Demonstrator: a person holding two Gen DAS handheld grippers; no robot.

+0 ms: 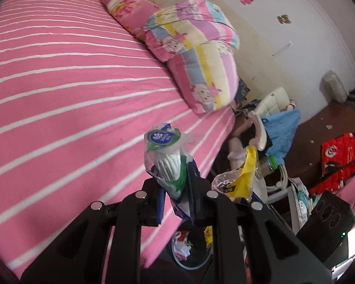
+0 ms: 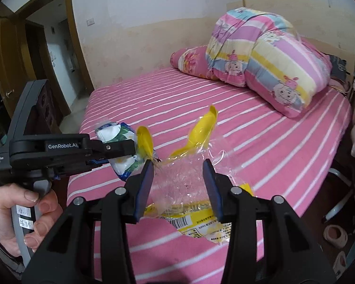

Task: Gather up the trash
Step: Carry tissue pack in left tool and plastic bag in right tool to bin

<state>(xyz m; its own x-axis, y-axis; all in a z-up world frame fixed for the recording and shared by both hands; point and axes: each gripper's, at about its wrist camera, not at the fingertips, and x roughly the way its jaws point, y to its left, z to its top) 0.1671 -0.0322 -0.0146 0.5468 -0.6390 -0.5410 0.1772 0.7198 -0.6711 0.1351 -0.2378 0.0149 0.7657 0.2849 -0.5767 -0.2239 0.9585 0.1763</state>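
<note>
A white, green and blue tissue pack [image 1: 165, 156] stands up between the blue pads of my left gripper [image 1: 177, 189], which is shut on it above the edge of the pink striped bed [image 1: 59, 94]. In the right wrist view a hand [image 2: 9, 215] holds that left gripper [image 2: 127, 151] at the left, with the tissue pack [image 2: 111, 130] in its jaws. My right gripper [image 2: 177, 168] is shut on a crinkled clear and yellow plastic wrapper [image 2: 198, 130], lifted over the bed. The wrapper [image 1: 243, 172] also shows just right of the left gripper.
A dark bin [image 1: 196, 265] with wrappers inside sits on the floor below the grippers, beside the bed. A folded striped quilt [image 2: 272, 66] and a pink pillow [image 2: 189, 61] lie at the bed's head. Blue cloth [image 1: 281, 127], a red bag [image 1: 340, 156] and other clutter crowd the bedside.
</note>
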